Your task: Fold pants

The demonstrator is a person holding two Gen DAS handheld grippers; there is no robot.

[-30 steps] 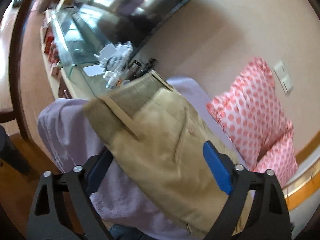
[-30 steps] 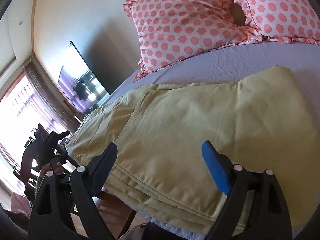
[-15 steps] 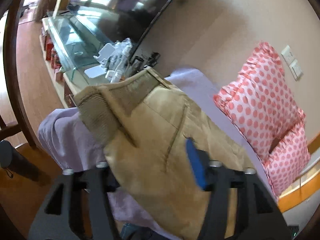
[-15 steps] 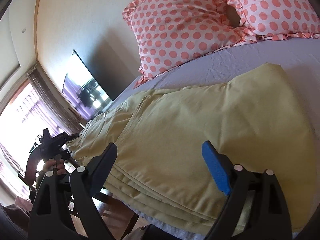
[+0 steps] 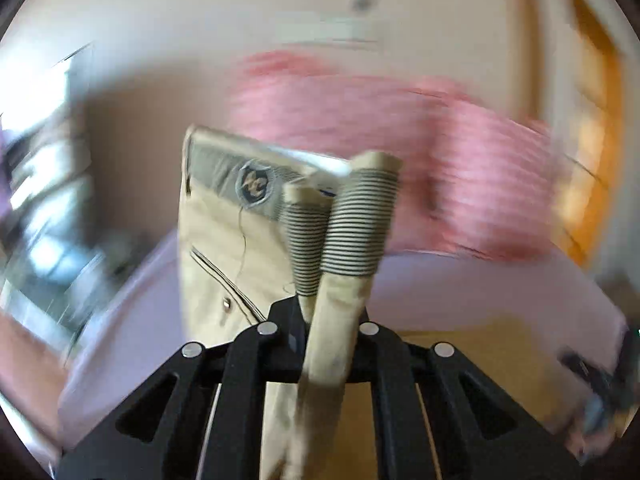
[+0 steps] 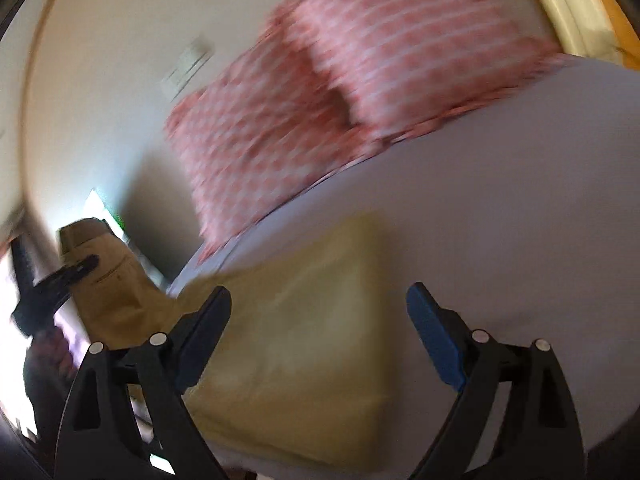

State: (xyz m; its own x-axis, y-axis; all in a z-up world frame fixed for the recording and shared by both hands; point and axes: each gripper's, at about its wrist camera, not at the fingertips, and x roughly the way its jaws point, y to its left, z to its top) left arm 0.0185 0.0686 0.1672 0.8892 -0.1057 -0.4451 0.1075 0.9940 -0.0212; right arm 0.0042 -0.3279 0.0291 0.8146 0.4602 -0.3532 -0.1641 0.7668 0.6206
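Observation:
My left gripper (image 5: 320, 312) is shut on the waistband end of the tan pants (image 5: 224, 248) and holds it lifted above the bed; the striped inner waistband (image 5: 352, 224) sticks up between the jaws. In the right wrist view the left gripper (image 6: 60, 280) shows at the far left with the raised waistband (image 6: 116, 280). The folded leg part of the pants (image 6: 304, 340) lies flat on the lilac sheet (image 6: 500, 220). My right gripper (image 6: 320, 332) is open and empty, just above the folded legs.
Two pink polka-dot pillows (image 6: 320, 80) lean on the wall at the head of the bed. A TV and a glass shelf (image 5: 40, 200) stand to the left. A wooden bed frame (image 5: 592, 140) shows at the right. Both views are motion-blurred.
My left gripper has closed on the waistband and swung it up and over toward the pillows. My right gripper has stayed open and shifted over the folded legs.

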